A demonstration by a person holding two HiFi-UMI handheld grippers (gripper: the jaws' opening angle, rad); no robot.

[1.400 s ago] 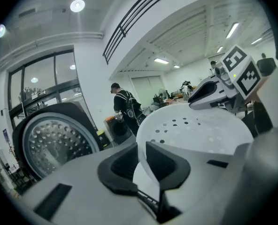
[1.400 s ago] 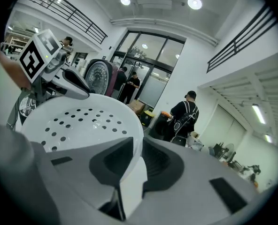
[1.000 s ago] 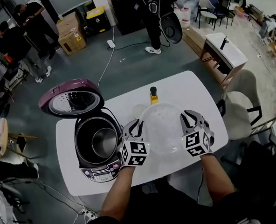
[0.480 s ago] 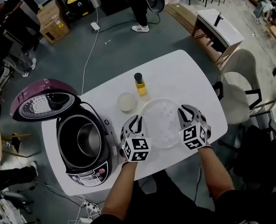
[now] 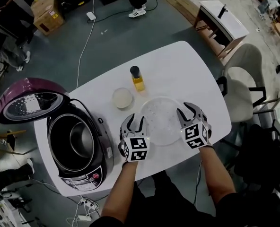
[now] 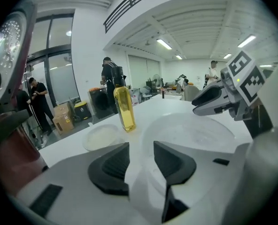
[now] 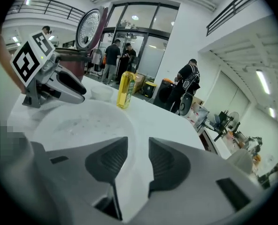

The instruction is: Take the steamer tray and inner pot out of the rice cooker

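Observation:
The translucent white steamer tray [image 5: 161, 120] rests on the white table [image 5: 178, 65], right of the rice cooker [image 5: 102, 148]. My left gripper [image 5: 133, 122] is at the tray's left rim and my right gripper [image 5: 189, 110] at its right rim. Both sets of jaws are opening: in the left gripper view [image 6: 141, 156] and the right gripper view [image 7: 138, 151] the rim runs through the gap and the pads stand off it. The metal inner pot [image 5: 77, 142] still sits in the cooker, whose purple lid [image 5: 29, 103] stands raised.
A yellow oil bottle [image 5: 137, 78] and a small white dish [image 5: 122, 98] stand just beyond the tray. A beige chair [image 5: 241, 86] is by the table's right edge. People, cardboard boxes [image 5: 48, 13] and a cable lie on the floor farther off.
Both grippers came down with the steamer tray, which now lies on the table. Their jaws have parted a little from the rim.

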